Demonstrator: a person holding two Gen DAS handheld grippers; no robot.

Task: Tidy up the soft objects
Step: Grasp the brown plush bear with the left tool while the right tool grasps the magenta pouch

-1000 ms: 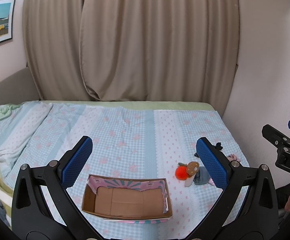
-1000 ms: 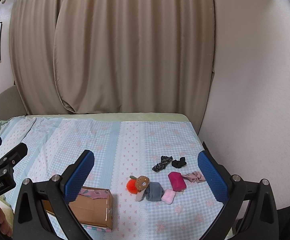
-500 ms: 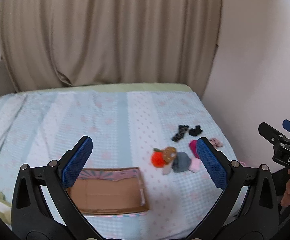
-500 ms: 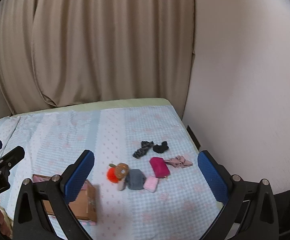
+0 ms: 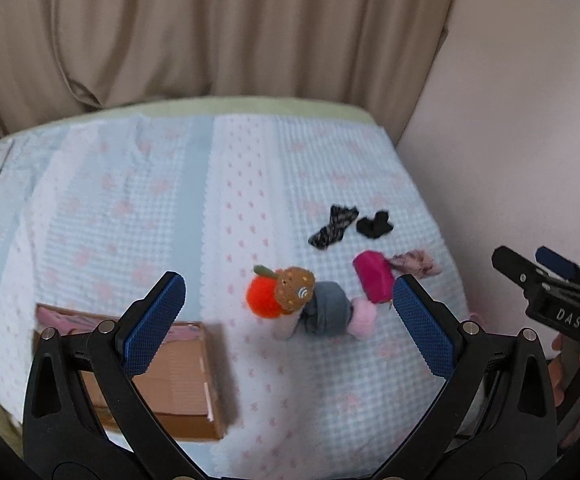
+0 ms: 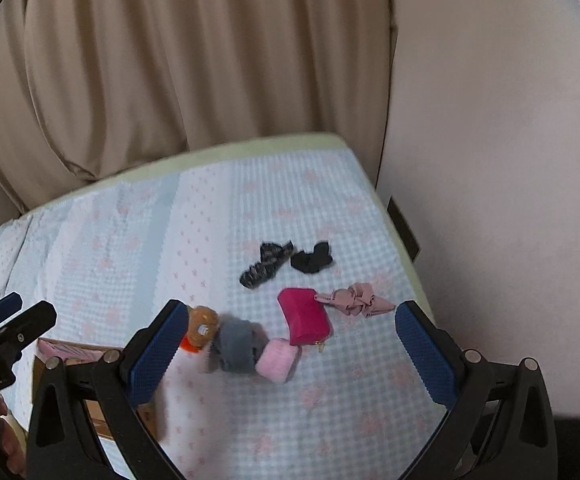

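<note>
Several soft items lie on the bed: an orange pompom [image 5: 263, 298] with a brown burger plush [image 5: 294, 283], a grey piece [image 5: 328, 314], a light pink piece [image 6: 277, 360], a magenta pouch [image 6: 305, 315], a pink bow [image 6: 356, 300], a patterned scrunchie [image 6: 265, 265] and a black scrunchie [image 6: 312, 258]. An open cardboard box [image 5: 169, 376] sits to their left. My left gripper [image 5: 287, 326] is open above the pompom group. My right gripper [image 6: 290, 350] is open above the grey and pink pieces.
The bed has a light blue checked cover [image 5: 129, 216]. Beige curtains [image 5: 209, 28] hang behind it and a white wall [image 6: 510, 160] runs along its right edge. The right gripper shows at the right of the left wrist view [image 5: 550, 296].
Both grippers have swung right and come lower toward the pile of soft items. The box has shifted to the lower left of both views. Both grippers stay open.
</note>
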